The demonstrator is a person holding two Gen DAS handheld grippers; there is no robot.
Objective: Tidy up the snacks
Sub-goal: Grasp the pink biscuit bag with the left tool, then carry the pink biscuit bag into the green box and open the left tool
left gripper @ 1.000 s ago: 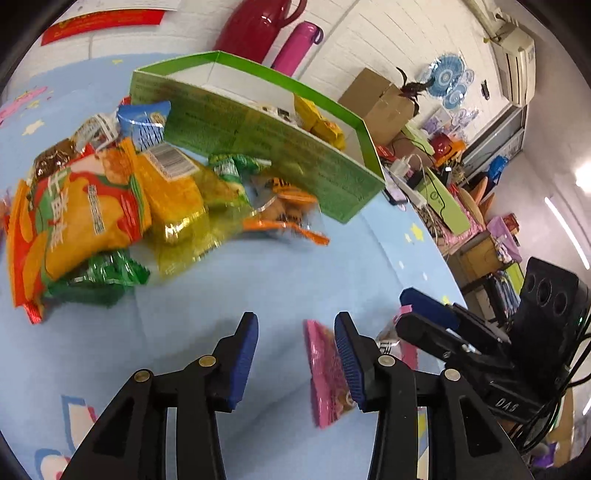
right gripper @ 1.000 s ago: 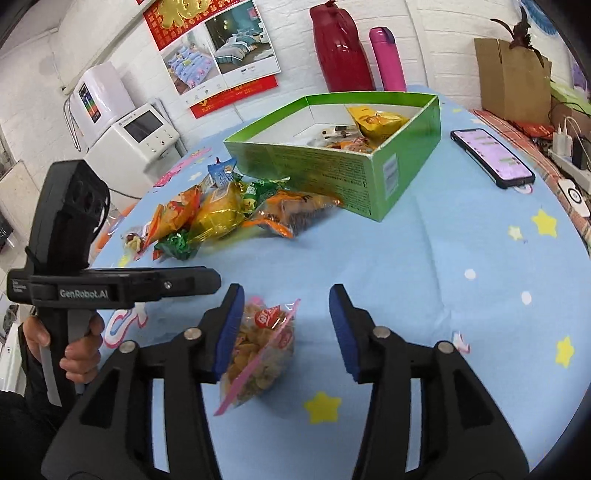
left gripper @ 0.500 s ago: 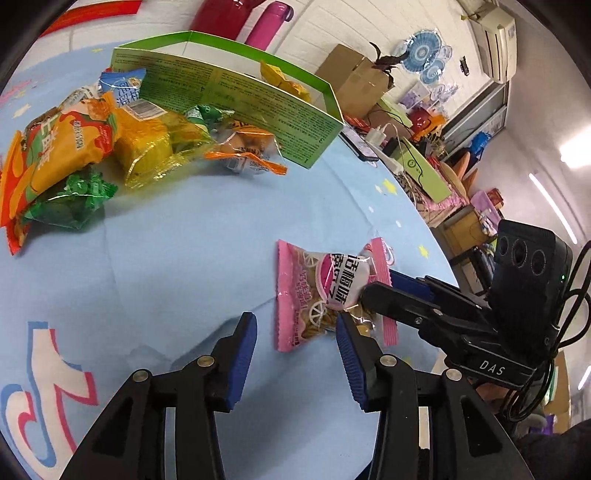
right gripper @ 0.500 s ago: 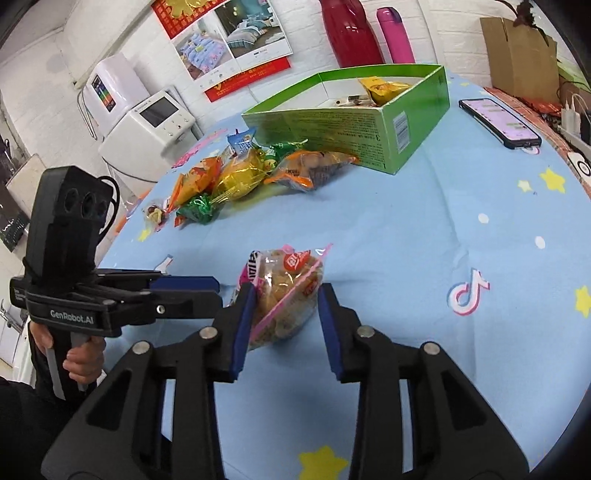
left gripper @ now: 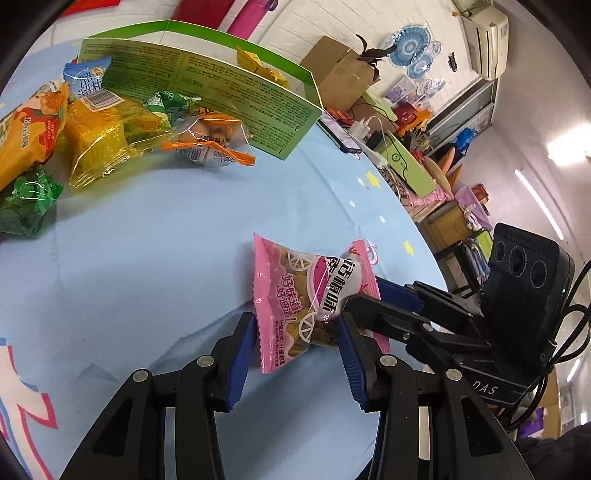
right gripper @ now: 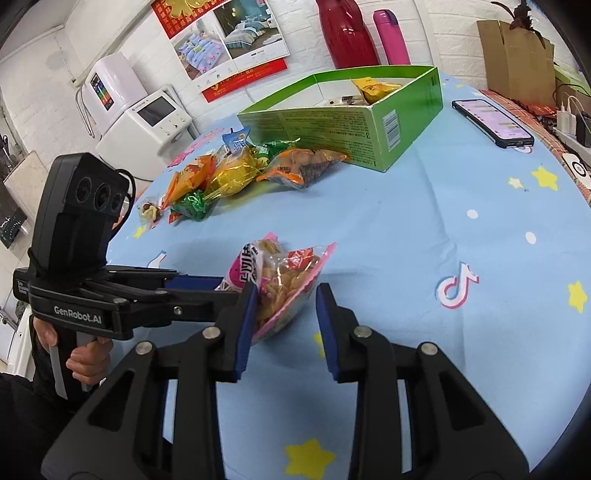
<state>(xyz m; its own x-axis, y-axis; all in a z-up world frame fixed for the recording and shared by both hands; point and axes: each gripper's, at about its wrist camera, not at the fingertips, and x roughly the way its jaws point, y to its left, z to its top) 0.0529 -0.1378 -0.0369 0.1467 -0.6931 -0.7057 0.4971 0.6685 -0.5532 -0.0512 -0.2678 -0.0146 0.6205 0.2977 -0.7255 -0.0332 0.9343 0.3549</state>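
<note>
Pink film wraps the snack packet (left gripper: 310,302) that sits lifted above the blue tablecloth (left gripper: 166,229), caught between both tools. The left gripper (left gripper: 295,332) has its blue pads on either side of the packet's lower end; its left pad touches the crimped edge, but whether the pads truly clamp it cannot be told from the left wrist view. In the right wrist view the same packet (right gripper: 280,284) rests against the left pad of the right gripper (right gripper: 284,295), while the right pad stands apart from it with a clear gap, so that gripper's jaws are parted. The left gripper (right gripper: 207,288) reaches in from the side there, its tips hidden behind the packet, with a hand (right gripper: 86,360) on its handle.

Farther across the cloth lies a heap of snack bags (right gripper: 240,170): orange, yellow, green and clear ones, bunched just beside the green cardboard box (right gripper: 399,122). The box is open on top and holds a yellow bag (right gripper: 373,88) and a few small items. A phone (right gripper: 491,118) lies flat to the box's right. Behind the box, by the wall, stand a red flask (right gripper: 347,33) and a pink bottle (right gripper: 391,37).
</note>
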